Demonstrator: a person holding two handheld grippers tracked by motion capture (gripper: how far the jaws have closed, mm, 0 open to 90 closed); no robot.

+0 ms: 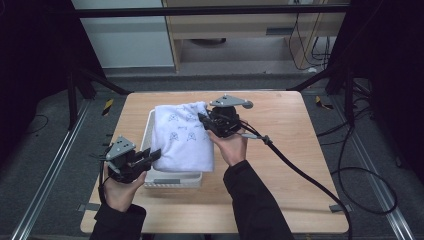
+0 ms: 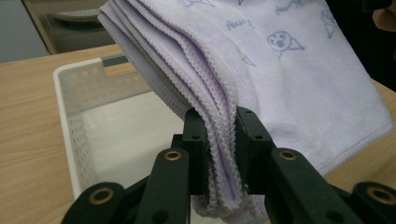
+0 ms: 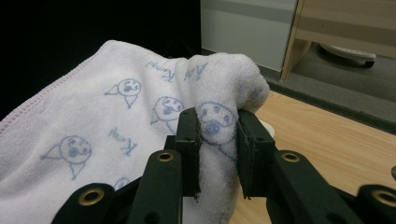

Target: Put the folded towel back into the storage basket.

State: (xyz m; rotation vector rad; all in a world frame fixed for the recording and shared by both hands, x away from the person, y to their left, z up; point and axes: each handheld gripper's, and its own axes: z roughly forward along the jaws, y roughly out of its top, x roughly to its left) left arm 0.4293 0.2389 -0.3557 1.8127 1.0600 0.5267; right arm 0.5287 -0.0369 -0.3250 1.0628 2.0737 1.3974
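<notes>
Hanging folded over the white basket [image 1: 172, 181] at the table's middle, the towel [image 1: 182, 137] is clamped at its near-left edge by the left gripper [image 1: 150, 156] and at its far-right corner by the right gripper [image 1: 206, 121]. Its thick layers could slip loose or snag the basket's perforated rim on lowering; the wooden table [image 1: 280, 150] around is otherwise unobstructed.

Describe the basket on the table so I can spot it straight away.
On the wooden table, look left of centre, between the person's two hands. The white basket sits under the folded towel that both grippers hold over it. It is a low rectangular plastic tray with perforated side walls, the only container there.
</notes>
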